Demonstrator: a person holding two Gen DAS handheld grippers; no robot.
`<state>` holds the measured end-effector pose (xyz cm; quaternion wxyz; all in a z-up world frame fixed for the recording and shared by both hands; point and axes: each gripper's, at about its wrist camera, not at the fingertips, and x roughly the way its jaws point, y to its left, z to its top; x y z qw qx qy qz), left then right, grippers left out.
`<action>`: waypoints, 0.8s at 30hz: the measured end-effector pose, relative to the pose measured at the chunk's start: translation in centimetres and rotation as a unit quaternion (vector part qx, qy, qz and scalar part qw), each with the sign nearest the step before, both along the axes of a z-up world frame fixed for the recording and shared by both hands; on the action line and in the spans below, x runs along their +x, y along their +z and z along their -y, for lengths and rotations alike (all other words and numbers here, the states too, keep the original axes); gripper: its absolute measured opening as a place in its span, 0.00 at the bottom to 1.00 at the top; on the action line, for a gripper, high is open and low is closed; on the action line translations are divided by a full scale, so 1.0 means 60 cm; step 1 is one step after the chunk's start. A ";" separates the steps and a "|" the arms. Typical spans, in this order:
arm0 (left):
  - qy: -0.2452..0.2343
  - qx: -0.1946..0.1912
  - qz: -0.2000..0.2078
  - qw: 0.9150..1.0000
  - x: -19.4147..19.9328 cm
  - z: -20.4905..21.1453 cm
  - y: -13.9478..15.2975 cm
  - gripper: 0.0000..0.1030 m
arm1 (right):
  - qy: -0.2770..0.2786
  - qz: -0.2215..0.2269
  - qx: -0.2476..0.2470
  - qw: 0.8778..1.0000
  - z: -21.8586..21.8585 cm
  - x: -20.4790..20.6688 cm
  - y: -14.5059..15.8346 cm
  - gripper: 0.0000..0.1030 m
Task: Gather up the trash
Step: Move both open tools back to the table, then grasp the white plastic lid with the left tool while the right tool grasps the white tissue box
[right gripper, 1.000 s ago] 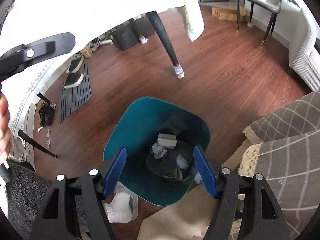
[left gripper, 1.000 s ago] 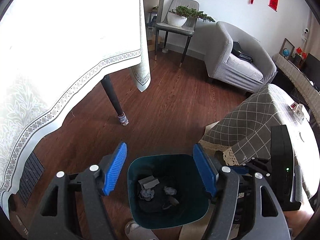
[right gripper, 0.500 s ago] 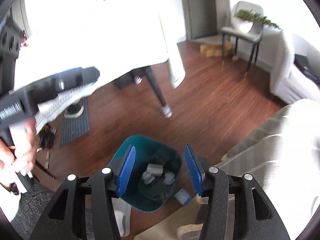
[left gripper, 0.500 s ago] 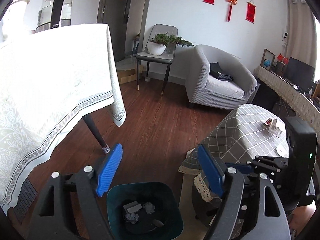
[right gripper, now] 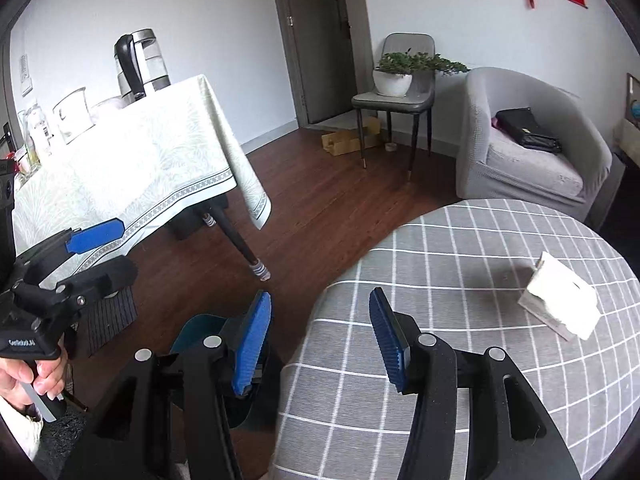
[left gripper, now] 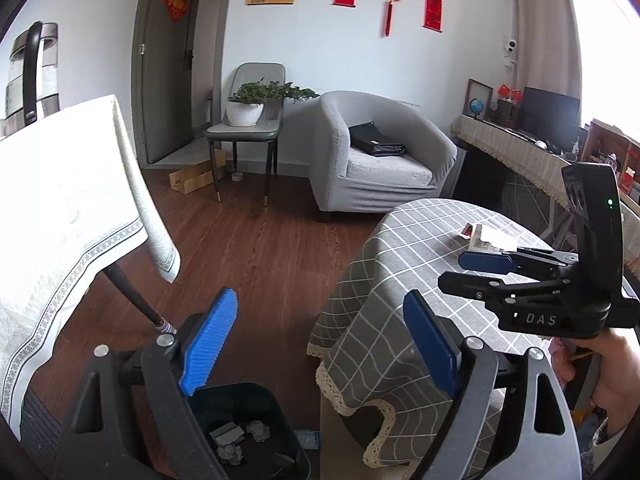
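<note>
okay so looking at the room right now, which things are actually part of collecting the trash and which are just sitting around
Part of the job: teal bin, crumpled scraps inside it, white paper on the checked table.

Just around: kettle, potted plant, armchair, black bag.

Round bench (right gripper: 460, 280) at right, tissue box (right gripper: 560, 304) on it; trash bin (left gripper: 244, 432) on floor just left of round bench, crumpled scraps (left gripper: 256, 430) inside; long bench (right gripper: 132, 168) at left, kettle (right gripper: 140, 60) on it; armchair (left gripper: 380, 156) behind round bench; potted plant (left gripper: 256, 100) on chair (left gripper: 248, 128) left of armchair.
</note>
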<state>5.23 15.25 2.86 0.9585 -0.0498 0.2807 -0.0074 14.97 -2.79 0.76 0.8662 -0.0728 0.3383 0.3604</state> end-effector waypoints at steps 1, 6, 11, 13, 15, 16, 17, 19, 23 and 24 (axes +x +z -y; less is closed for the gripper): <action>-0.008 0.002 0.002 1.000 0.005 0.013 0.001 0.87 | -0.005 -0.001 0.003 1.000 0.012 0.005 0.001 0.51; -0.047 0.030 0.006 0.998 0.026 0.081 -0.004 0.89 | -0.036 -0.002 0.016 0.999 0.083 0.034 0.008 0.51; -0.086 0.032 -0.001 0.996 0.051 0.145 -0.014 0.89 | -0.068 0.001 0.029 0.997 0.152 0.052 0.016 0.51; -0.105 0.025 -0.010 0.994 0.062 0.169 -0.018 0.90 | -0.075 0.002 0.031 0.997 0.173 0.058 0.017 0.51; -0.124 0.026 -0.015 0.992 0.073 0.194 -0.022 0.90 | -0.083 0.002 0.032 0.996 0.196 0.063 0.016 0.51; -0.130 0.033 -0.016 0.991 0.078 0.209 -0.025 0.90 | -0.086 0.002 0.033 0.996 0.206 0.065 0.016 0.51; -0.135 0.039 -0.018 0.990 0.081 0.218 -0.029 0.90 | -0.090 0.002 0.034 0.995 0.215 0.068 0.016 0.51; -0.147 0.044 -0.023 0.988 0.092 0.241 -0.036 0.90 | -0.096 0.003 0.037 0.995 0.231 0.070 0.018 0.51; -0.171 0.053 -0.042 0.983 0.115 0.289 -0.056 0.90 | -0.106 0.006 0.036 0.994 0.270 0.077 0.017 0.61; -0.174 0.056 -0.046 0.982 0.121 0.301 -0.061 0.90 | -0.110 0.004 0.035 0.993 0.279 0.079 0.015 0.61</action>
